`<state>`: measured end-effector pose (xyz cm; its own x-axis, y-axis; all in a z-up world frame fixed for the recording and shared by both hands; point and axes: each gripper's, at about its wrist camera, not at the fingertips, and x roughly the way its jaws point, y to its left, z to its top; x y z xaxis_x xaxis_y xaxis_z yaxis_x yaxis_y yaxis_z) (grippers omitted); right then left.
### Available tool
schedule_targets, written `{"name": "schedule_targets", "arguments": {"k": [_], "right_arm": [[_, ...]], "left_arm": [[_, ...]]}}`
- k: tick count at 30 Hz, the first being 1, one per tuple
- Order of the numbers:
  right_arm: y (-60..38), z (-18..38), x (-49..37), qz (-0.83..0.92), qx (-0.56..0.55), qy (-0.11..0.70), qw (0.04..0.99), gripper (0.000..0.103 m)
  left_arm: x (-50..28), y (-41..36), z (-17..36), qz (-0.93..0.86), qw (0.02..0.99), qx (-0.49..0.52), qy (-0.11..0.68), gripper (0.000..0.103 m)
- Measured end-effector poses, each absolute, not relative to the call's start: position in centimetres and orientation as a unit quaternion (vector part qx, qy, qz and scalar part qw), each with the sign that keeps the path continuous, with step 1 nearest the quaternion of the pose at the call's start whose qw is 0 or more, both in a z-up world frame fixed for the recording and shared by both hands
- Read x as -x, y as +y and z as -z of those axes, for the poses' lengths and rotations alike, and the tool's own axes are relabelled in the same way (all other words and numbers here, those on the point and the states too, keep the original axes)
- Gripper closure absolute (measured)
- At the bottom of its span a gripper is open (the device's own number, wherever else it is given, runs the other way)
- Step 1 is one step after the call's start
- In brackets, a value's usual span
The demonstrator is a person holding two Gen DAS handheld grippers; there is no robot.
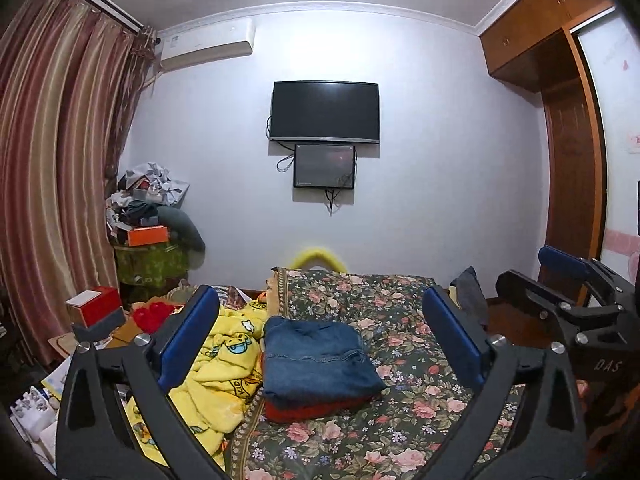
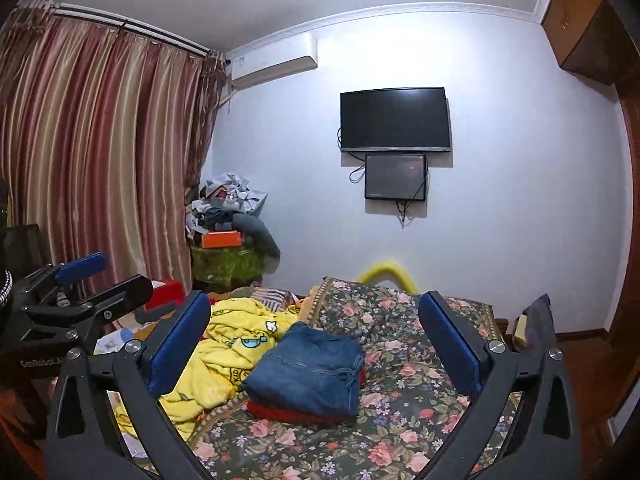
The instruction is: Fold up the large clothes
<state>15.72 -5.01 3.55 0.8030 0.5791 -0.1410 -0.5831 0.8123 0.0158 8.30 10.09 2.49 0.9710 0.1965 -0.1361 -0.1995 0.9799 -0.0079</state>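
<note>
A folded blue denim garment (image 1: 316,356) lies on top of a folded red garment (image 1: 316,410) on the floral bedspread (image 1: 400,420). The stack also shows in the right wrist view, denim (image 2: 308,372) over red (image 2: 280,414). My left gripper (image 1: 320,328) is open and empty, held above and short of the stack. My right gripper (image 2: 316,332) is open and empty, likewise held back from the stack. The right gripper shows at the right edge of the left wrist view (image 1: 560,280); the left gripper shows at the left edge of the right wrist view (image 2: 80,280).
A crumpled yellow cartoon blanket (image 1: 216,376) lies left of the stack, also in the right wrist view (image 2: 224,352). Boxes and clutter (image 1: 96,312) sit at the left by the curtains (image 1: 48,160). A TV (image 1: 325,112) hangs on the far wall. A wooden wardrobe (image 1: 568,160) stands right.
</note>
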Motion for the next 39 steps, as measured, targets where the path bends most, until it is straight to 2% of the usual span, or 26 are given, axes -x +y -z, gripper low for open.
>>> {"name": "schedule_targets", "arguments": {"k": [39], "right_arm": [[-5.9,-2.5,-15.4,-0.3,-0.006,0.107,0.948,0.0]], "left_arm": [[-10.1,11.6,-0.5,-0.107,0.989,0.018,0.103,0.001]]}}
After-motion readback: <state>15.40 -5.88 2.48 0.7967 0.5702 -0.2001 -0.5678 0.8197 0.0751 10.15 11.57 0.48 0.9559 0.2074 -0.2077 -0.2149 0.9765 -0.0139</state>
